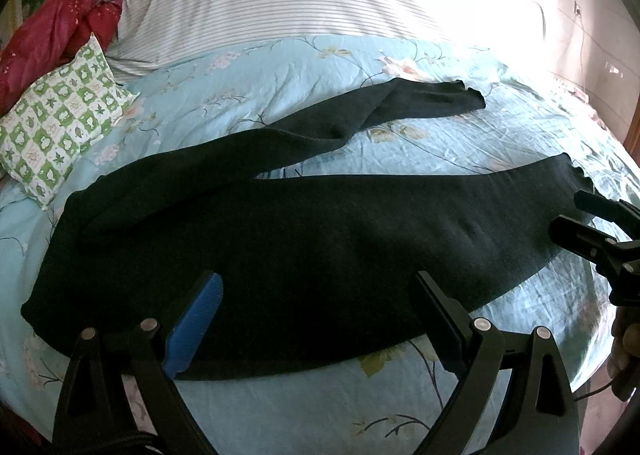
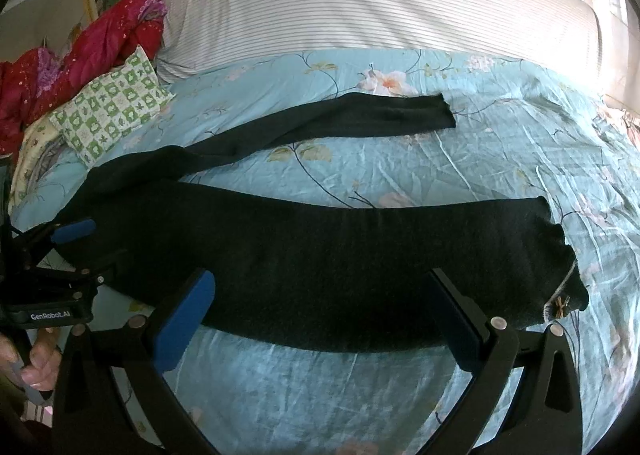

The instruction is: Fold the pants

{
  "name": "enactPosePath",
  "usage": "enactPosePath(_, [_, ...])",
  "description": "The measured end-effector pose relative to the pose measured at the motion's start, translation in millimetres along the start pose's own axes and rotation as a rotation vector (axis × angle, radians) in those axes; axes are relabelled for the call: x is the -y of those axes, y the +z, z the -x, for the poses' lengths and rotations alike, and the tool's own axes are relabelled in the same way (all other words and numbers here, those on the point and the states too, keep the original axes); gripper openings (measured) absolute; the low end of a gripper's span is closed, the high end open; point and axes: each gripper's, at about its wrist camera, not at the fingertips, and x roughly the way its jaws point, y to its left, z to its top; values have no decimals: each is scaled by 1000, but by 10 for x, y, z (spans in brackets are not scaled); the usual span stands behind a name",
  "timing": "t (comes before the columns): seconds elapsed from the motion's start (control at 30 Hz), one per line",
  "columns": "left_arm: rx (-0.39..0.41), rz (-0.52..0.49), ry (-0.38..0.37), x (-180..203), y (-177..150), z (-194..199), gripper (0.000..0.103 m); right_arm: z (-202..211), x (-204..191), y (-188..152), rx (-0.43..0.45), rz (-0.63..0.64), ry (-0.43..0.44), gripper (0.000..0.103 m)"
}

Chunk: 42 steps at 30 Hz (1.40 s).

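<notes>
Pants (image 1: 280,247) are spread flat on the bed (image 1: 400,407), legs parted in a V, so that one leg can be laid over the other, while the left claw (image 1: 316,319) and right claw (image 2: 320,315) are held wide open and empty over the near leg.

Black pants (image 1: 304,247) lie on a light-blue floral sheet (image 1: 248,71); a green-and-white checked pillow (image 1: 60,123), red quilt (image 1: 60,27), grey-striped white mattress (image 1: 320,3); blue-padded black tongs (image 1: 316,327).
</notes>
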Motion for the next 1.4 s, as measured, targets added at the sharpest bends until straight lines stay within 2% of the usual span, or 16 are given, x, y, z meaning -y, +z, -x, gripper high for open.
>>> enactPosePath(0.37, [2,-13,11,-19,112,-10,95,-12,76,72,-1,-35,14,102])
enactPosePath(0.47, [2,-15,24,-47,192,-45,95,-38,124,96,-7,-61,26,99])
enactPosePath(0.7, [4,-47,36,-75,456,-153,95,-133,241,243,-27,-102,35,80])
enactPosePath(1.1, [-45,-112,26,34,1123,-631,95,-373,575,742,-29,-238,110,77])
enactPosePath(1.4, [-124,-149,-28,245,1489,-1189,95,-691,1004,1282,-48,-277,97,77])
